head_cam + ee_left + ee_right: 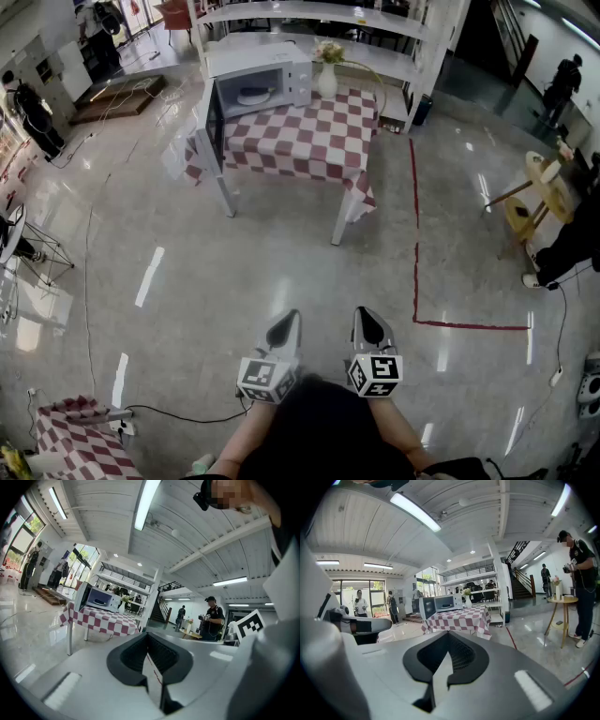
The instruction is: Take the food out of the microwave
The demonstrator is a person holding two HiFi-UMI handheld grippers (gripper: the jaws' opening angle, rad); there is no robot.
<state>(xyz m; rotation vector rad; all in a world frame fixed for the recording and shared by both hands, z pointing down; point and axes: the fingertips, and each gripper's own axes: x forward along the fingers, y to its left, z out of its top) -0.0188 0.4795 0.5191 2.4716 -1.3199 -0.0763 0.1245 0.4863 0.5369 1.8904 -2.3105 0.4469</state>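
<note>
One microwave (258,80) stood on the one checked-cloth bench (309,141) in the upper middle of the head view. Its door (214,122) hung wide open towards the left, probably so the inside could be reached straight from the front. One pale plate (254,95) sat inside it, and this was likely the food to fetch, though what lay on the plate was too small to tell. A single vase (327,80) of flowers stood just right of the microwave.

Two claws showed at the bottom centre, well apart from the bench. The left claw (287,321) and the right claw (367,319) were both closed on nothing and held side by side, aimed towards the bench. That suggested an approach not yet begun. Bare floor (281,244) lay between them and the bench.
</note>
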